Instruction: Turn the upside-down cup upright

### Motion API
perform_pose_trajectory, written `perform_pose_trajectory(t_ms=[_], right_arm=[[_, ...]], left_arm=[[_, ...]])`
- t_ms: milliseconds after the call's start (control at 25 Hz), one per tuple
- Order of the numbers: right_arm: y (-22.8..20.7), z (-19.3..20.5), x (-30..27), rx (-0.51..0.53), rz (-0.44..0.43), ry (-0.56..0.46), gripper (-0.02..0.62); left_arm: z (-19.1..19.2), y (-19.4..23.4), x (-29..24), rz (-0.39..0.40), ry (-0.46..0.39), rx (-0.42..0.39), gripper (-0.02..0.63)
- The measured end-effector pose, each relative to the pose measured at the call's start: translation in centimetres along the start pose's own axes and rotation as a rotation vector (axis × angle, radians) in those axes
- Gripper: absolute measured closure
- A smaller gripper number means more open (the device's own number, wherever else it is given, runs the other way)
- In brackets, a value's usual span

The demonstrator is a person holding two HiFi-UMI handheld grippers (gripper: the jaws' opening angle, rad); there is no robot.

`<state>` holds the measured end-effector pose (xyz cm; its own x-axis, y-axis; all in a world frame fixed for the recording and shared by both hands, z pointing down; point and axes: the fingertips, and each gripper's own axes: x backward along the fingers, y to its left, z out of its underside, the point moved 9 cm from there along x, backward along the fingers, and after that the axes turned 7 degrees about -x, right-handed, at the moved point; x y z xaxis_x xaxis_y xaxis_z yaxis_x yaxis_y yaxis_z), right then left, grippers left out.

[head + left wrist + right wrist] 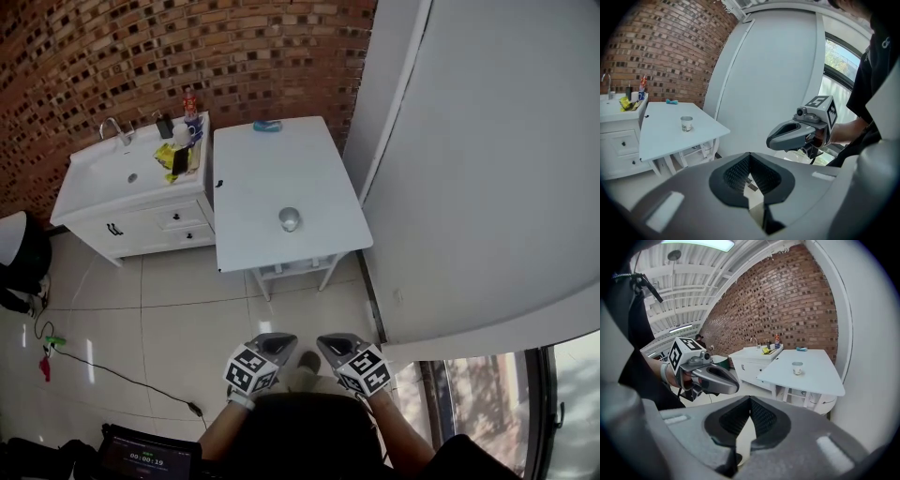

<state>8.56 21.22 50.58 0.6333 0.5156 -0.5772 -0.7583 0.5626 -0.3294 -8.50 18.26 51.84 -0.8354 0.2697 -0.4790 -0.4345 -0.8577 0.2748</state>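
Head view, items logged.

Left tool (277,343) and right tool (332,345): smooth grey moulded shells, each carrying a cube of black-and-white square markers. They were held side by side low over the floor, well apart from the counter. In the left gripper view we saw that tool's ribbed black pads pressed together at their tips, with nothing between them. The right gripper view showed the same for the right tool, closed and empty.

Cup (290,219): small, round and pale, with a greyish top face. It stood alone on the counter's near half, about midway across. At that range we could not tell which end faced up.

Counter (272,178): rectangular, with a flat matt white top on thin white legs and a lower shelf. A small blue item (267,126) lay at its far edge.

Vanity (89,183): white, with a glossy basin top, a curved metal faucet (114,129) and drawers with dark handles. Bottles clustered at its right corner, just beside the counter.

Brick wall (141,47): rough, red-brown.

Floor (187,319): large glossy pale tiles, with a thin black cable (122,373) trailing across.
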Motion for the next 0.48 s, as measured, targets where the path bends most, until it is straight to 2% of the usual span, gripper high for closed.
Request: perform_pose_trajectory(t_ms=[160, 480], right_arm=[[4.2, 1.4, 0.2, 0.012, -0.015, 0.01, 0.603], [11.8, 5.6, 1.5, -0.031, 0.005, -0.051, 0.603]], left_arm=[[2.2, -2.7, 3.9, 0.001, -0.001, 0.009, 0.592], [7.7, -7.4, 9.5, 0.007, -0.024, 0.025, 0.592]])
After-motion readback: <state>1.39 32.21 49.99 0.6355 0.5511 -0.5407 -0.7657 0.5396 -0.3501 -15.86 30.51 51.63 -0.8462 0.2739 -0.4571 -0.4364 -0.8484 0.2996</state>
